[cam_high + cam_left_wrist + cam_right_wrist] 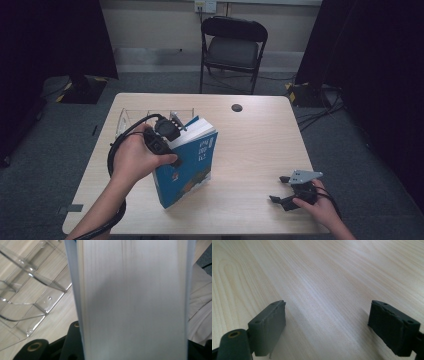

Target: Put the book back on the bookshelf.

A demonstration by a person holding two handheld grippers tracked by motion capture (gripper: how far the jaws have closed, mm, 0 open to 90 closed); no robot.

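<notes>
From above: left gripper (169,134) clamped on the thick blue book (192,162), tilted up near the table's (260,135) left side, bare wood to its right. Left gripper view: white page edge (135,300) squeezed between both jaws, clear rack (27,292) just beside. Right gripper view: right gripper (327,322) wide apart, nothing inside, low over bare table.

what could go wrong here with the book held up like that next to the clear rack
The left gripper clamps the thick blue book across its page block near the top while it stands tilted on one corner, so it might pivot or slip out. The clear rack sits right beside it and may get knocked. The right gripper rests open and apart, so it gives no support if the book tips.
</notes>
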